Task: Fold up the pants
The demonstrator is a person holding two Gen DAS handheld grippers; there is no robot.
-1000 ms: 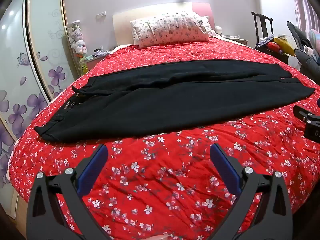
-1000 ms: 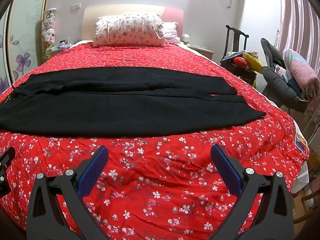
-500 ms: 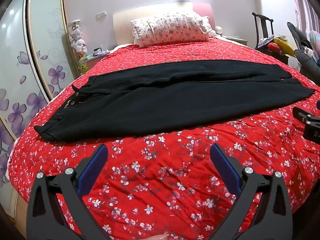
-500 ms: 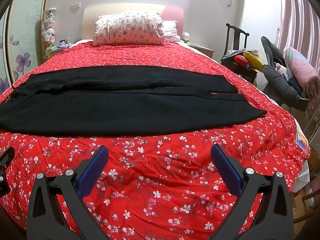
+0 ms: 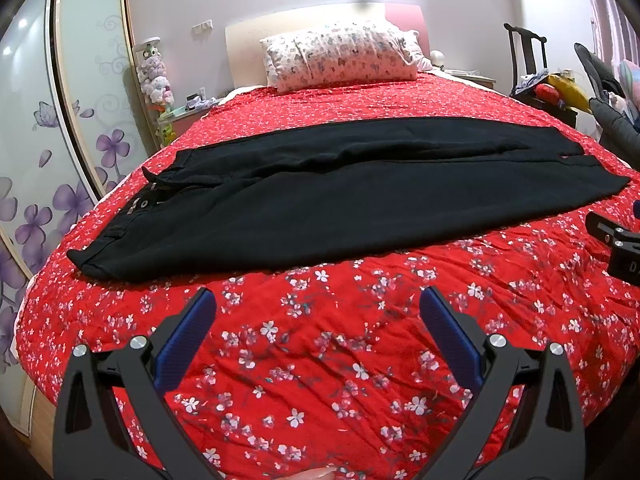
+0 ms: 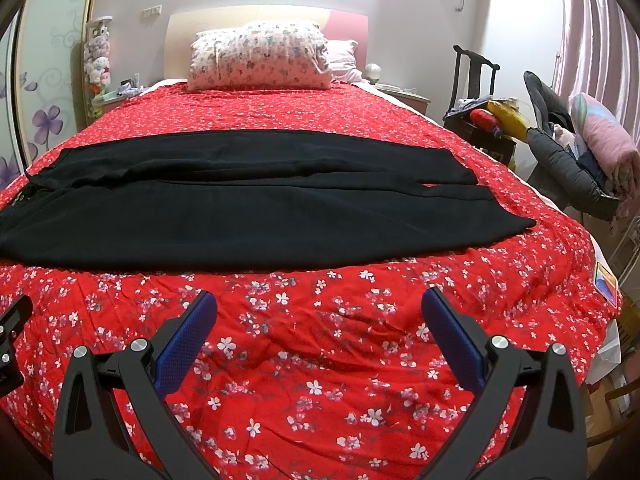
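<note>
Black pants (image 5: pixel 340 200) lie flat across the red flowered bedspread (image 5: pixel 320 360), waistband at the left, leg ends at the right, one leg lying beside the other. They also show in the right wrist view (image 6: pixel 260 208). My left gripper (image 5: pixel 318 320) is open and empty, hovering over the bedspread short of the pants' near edge. My right gripper (image 6: pixel 319 320) is open and empty, also short of the near edge. The right gripper's body shows at the right edge of the left wrist view (image 5: pixel 620 244).
A patterned pillow (image 6: pixel 260 56) rests against the headboard. A wardrobe with purple flowers (image 5: pixel 48 140) stands at the left. A dark chair with bags (image 6: pixel 484 112) and a pile of clothes (image 6: pixel 580 156) stand right of the bed.
Both grippers have edged slightly forward toward the pants. The pants have not moved and both grippers stay open.
</note>
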